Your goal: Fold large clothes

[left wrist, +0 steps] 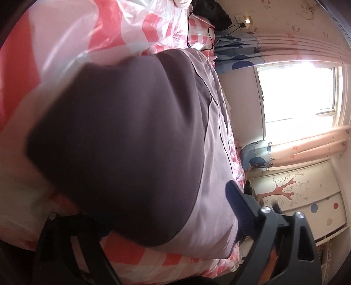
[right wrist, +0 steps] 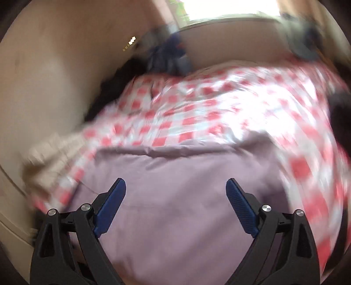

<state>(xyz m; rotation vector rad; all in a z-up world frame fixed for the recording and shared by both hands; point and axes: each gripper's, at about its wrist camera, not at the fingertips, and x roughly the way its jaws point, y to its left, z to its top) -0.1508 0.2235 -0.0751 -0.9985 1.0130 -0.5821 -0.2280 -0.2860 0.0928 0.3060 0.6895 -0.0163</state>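
A large pale lilac garment (right wrist: 175, 175) lies spread on a bed with a red-and-white checked cover (right wrist: 197, 109). In the left wrist view the garment (left wrist: 219, 186) shows a dark grey-purple part (left wrist: 122, 140) bulging close to the lens, between the fingers of my left gripper (left wrist: 166, 210). Its right blue pad (left wrist: 239, 210) is wide of the cloth; the left finger is hidden behind the dark fabric. My right gripper (right wrist: 175, 197) is open and empty just above the lilac cloth. The right wrist view is motion-blurred.
The checked cover (left wrist: 153, 28) runs to the bed's far end, where dark clothes (left wrist: 215, 13) and a cable lie. A bright window (left wrist: 296, 92) with curtains and a painted cabinet (left wrist: 302, 197) stand beside the bed. A beige wall (right wrist: 54, 76) borders the bed in the right wrist view.
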